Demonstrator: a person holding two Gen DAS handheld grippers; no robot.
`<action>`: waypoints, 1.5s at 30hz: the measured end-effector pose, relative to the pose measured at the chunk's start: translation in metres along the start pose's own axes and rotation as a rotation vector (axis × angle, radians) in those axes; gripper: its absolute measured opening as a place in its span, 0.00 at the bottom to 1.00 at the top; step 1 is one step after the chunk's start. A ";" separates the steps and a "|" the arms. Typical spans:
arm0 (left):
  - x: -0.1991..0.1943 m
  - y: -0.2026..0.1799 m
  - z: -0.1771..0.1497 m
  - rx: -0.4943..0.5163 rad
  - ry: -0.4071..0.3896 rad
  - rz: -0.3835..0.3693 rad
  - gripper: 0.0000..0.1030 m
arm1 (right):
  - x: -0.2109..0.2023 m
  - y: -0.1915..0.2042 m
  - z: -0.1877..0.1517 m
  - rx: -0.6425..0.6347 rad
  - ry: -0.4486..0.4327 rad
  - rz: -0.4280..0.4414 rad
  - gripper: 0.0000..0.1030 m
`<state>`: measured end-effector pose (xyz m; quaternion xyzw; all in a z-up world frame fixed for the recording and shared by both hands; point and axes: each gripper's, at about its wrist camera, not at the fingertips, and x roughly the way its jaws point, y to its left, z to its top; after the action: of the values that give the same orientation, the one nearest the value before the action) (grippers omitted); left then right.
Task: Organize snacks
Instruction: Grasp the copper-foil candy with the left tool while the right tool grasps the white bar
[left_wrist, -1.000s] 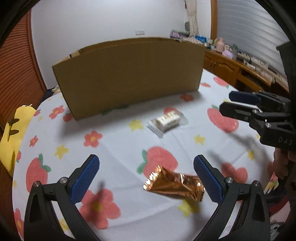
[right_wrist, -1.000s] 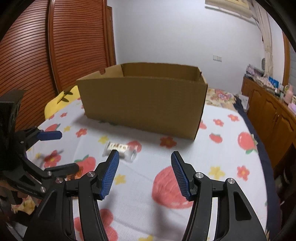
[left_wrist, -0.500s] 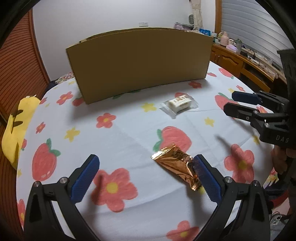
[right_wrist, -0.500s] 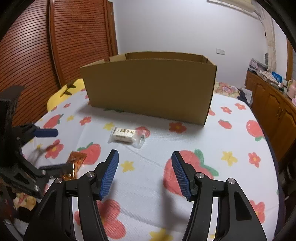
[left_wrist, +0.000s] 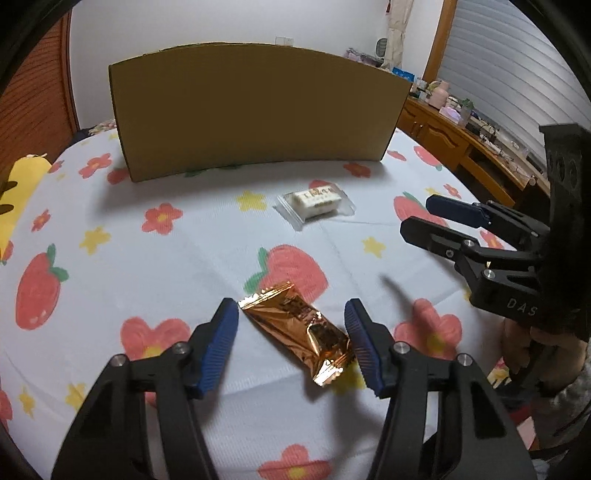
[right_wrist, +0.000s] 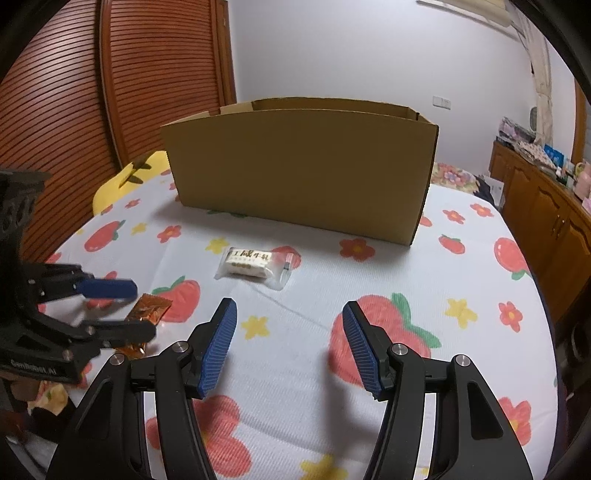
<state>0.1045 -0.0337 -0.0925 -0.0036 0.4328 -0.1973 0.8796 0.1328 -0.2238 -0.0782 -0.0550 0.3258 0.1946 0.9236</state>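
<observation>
An orange foil snack packet (left_wrist: 301, 330) lies on the flowered tablecloth between the open fingers of my left gripper (left_wrist: 291, 347), which straddles it without touching. It also shows in the right wrist view (right_wrist: 147, 312). A white snack in a clear wrapper (left_wrist: 316, 203) lies further off, in front of a tall open cardboard box (left_wrist: 255, 114); it also shows in the right wrist view (right_wrist: 255, 264) with the box (right_wrist: 299, 166). My right gripper (right_wrist: 290, 345) is open and empty above the cloth, short of the white snack.
The table carries a white cloth with strawberries and flowers (right_wrist: 461, 280). A yellow cushion (right_wrist: 127, 181) sits at the left edge. A wooden sideboard with clutter (left_wrist: 465, 136) stands to the right. A slatted wooden door (right_wrist: 110, 92) is behind on the left.
My left gripper has moved over the orange packet and narrowed its opening, so the packet now lies between the fingers. My right gripper has come a little closer to the white snack.
</observation>
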 end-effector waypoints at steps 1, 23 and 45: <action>0.000 -0.001 0.000 0.002 -0.002 0.004 0.57 | 0.000 0.000 0.000 -0.002 0.001 0.000 0.59; -0.003 0.031 0.004 0.003 -0.023 0.032 0.36 | 0.017 0.020 0.028 -0.158 0.075 0.055 0.59; -0.019 0.050 0.007 -0.039 -0.083 -0.011 0.20 | 0.100 0.029 0.061 -0.336 0.277 0.098 0.59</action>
<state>0.1164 0.0177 -0.0830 -0.0315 0.3998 -0.1934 0.8954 0.2282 -0.1504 -0.0921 -0.2185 0.4148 0.2816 0.8372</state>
